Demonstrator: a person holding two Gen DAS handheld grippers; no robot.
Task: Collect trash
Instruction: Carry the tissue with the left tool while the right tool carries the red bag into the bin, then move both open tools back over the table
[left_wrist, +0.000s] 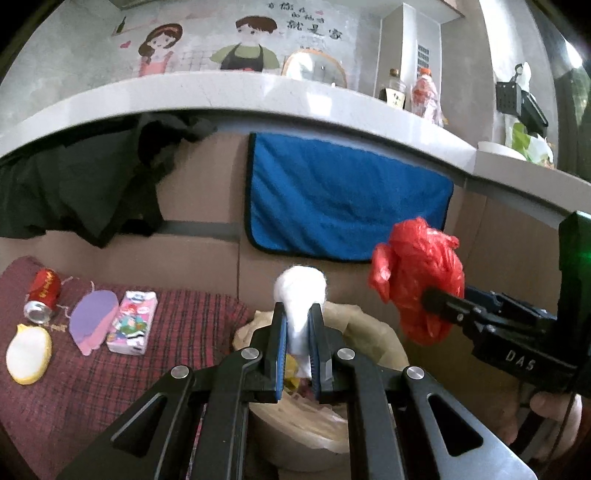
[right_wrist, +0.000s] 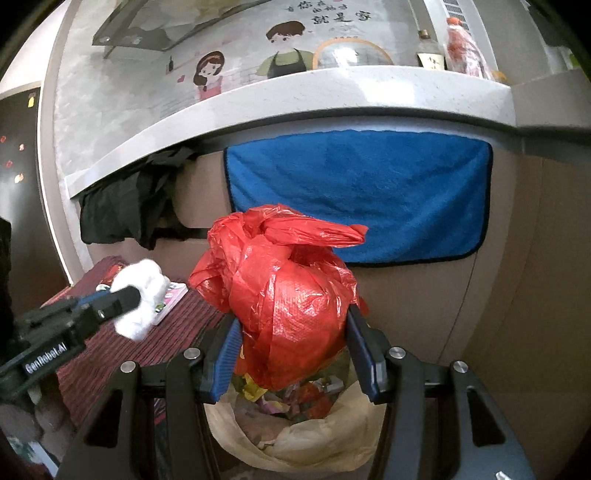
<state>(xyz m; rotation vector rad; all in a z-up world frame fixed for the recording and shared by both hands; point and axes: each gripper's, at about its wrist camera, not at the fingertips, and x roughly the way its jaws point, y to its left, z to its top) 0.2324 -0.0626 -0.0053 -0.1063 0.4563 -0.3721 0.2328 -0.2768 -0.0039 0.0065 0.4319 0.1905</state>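
My left gripper (left_wrist: 298, 314) is shut on a white crumpled tissue (left_wrist: 301, 291) and holds it above the lined trash bin (left_wrist: 373, 332). It also shows at the left in the right wrist view (right_wrist: 129, 299), with the tissue (right_wrist: 142, 291). My right gripper (right_wrist: 291, 325) is shut on a crumpled red plastic bag (right_wrist: 288, 295) above the bin's beige liner (right_wrist: 295, 439), which holds mixed trash. In the left wrist view the red bag (left_wrist: 417, 280) hangs at the right, in the right gripper (left_wrist: 428, 295).
On the red plaid cloth (left_wrist: 184, 332) at the left lie a red can (left_wrist: 42, 295), a purple card (left_wrist: 92, 319), a tissue pack (left_wrist: 133, 321) and a yellow-rimmed white pad (left_wrist: 27, 354). A blue towel (left_wrist: 343, 199) and dark cloth (left_wrist: 81, 184) hang under the counter (left_wrist: 258, 92).
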